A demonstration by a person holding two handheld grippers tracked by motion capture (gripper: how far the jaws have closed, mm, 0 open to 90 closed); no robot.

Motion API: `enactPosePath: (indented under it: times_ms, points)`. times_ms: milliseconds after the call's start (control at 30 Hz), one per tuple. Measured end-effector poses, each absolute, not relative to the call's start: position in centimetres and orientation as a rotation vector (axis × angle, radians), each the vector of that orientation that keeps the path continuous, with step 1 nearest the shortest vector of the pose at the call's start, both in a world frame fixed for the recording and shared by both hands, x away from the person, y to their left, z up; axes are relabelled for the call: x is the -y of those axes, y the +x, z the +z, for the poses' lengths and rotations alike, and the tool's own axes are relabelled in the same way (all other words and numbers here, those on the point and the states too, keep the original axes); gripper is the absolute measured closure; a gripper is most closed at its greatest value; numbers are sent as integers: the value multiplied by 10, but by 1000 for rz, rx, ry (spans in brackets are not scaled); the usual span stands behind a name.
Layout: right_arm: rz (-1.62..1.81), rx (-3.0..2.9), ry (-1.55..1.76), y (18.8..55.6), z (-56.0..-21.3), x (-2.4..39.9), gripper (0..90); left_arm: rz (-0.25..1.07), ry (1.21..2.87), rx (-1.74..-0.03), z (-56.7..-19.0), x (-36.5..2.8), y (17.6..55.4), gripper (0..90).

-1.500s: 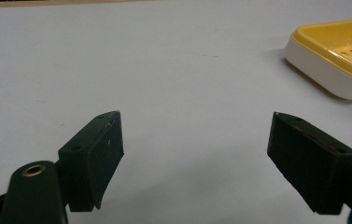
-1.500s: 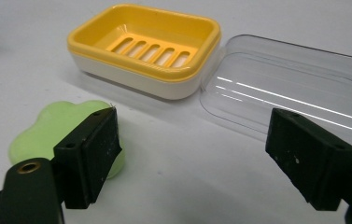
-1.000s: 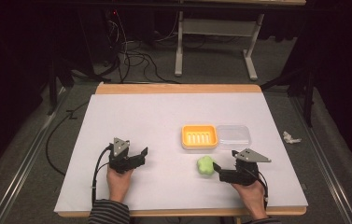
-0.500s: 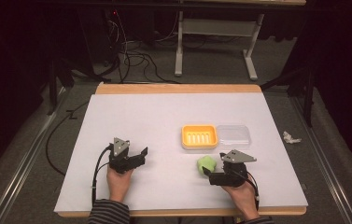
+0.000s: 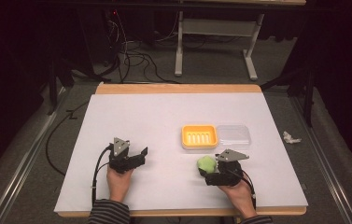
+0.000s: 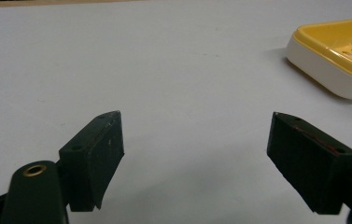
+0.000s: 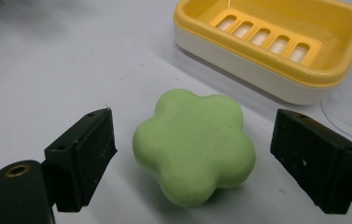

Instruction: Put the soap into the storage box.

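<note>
Soap: we see the green flower-shaped soap (image 7: 194, 147) lying flat on the white table (image 5: 155, 116), just in front of the yellow soap dish (image 7: 276, 51) and not yet in it.
Right gripper: our right gripper (image 7: 192, 163) has its jaws spread wide, one on each side of the soap with clear gaps on both sides; nothing is gripped.
Left gripper: our left gripper (image 6: 194, 158) is also spread wide and empty, held low over bare table well to the left of the dish.
Clear lid: the transparent lid (image 5: 233, 135) sits touching the dish's right side.
Step, as we judge it: closing on the soap, probably to lift it into the dish.
Risk one: the lobed outline gives uneven contact; if our pads meet two rounded lobes rather than the notches, we expect the soap could twist or squirt forward.
Risk two: the soap lies low, so jaws closing too high may only skim its domed top and slip off.
Risk three: the dish is near; a soap pushed ahead could knock its wall and shift it against the lid.
</note>
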State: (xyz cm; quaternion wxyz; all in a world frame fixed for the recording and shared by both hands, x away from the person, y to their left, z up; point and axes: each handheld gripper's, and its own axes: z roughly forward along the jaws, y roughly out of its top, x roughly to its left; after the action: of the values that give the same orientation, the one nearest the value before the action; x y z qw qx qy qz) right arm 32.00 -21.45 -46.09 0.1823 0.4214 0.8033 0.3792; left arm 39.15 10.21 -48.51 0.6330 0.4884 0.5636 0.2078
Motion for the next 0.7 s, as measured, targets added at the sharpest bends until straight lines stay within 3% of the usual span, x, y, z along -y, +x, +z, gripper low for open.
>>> enactPosePath:
  times_ms: [700]
  points:
    - [940,-2325,1178,332,-473,203,219,476,1121,-1290,-485,-102,392,193]
